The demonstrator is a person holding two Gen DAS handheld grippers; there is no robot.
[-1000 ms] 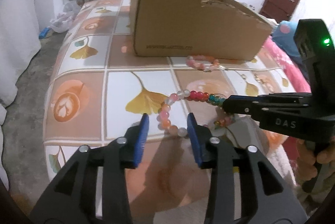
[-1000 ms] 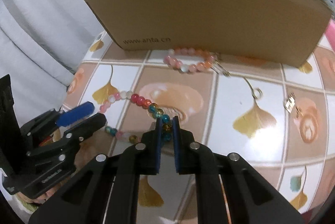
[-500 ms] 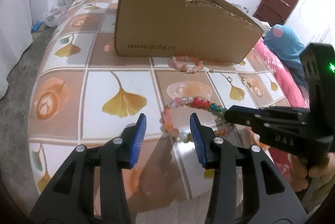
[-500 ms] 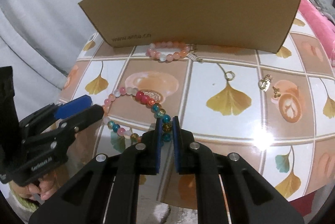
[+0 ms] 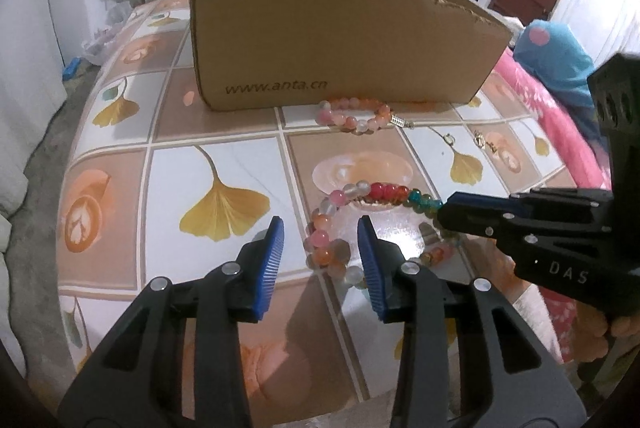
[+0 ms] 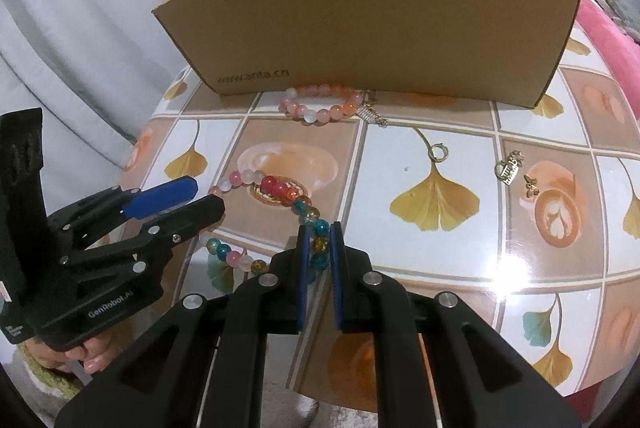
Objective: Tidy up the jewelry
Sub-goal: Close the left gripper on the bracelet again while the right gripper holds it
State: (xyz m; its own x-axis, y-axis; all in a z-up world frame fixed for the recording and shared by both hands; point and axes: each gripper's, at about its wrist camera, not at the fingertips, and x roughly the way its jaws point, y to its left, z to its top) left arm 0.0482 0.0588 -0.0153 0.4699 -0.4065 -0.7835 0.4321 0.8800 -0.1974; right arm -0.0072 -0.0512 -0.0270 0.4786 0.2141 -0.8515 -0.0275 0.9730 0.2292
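Two grippers work over a tiled tabletop (image 5: 224, 132) printed with ginkgo leaves and coffee cups. The right gripper (image 6: 319, 248) is clenched on a multicoloured bead bracelet (image 6: 280, 188), its blue pads pinching the teal and amber beads at about the 6 o'clock side of the loop in the right wrist view. From that grip the bracelet curves up past red beads to pale pink and white ones at 11 o'clock, then back down under the other tool.

The left gripper (image 5: 320, 252) stands partly open over the bracelet's pink and orange end; its jaws have just been closing, and several beads lie between the blue pads (image 5: 272, 260), close to the right-hand pad, though the pictures do not show them pressed. In the left wrist view the right gripper comes in from 3 o'clock, with a person's fingers behind it at the frame's edge.

Beyond the bracelet, toward 12 o'clock, a torn-topped cardboard box (image 6: 360, 20) stands open on the table. A second bracelet (image 6: 320, 108) of pink and orange beads lies just in front of its wall, with a small metal charm at its right end. A small ring (image 6: 439, 152) and two gold charms (image 6: 508, 168) lie apart at 2 o'clock.
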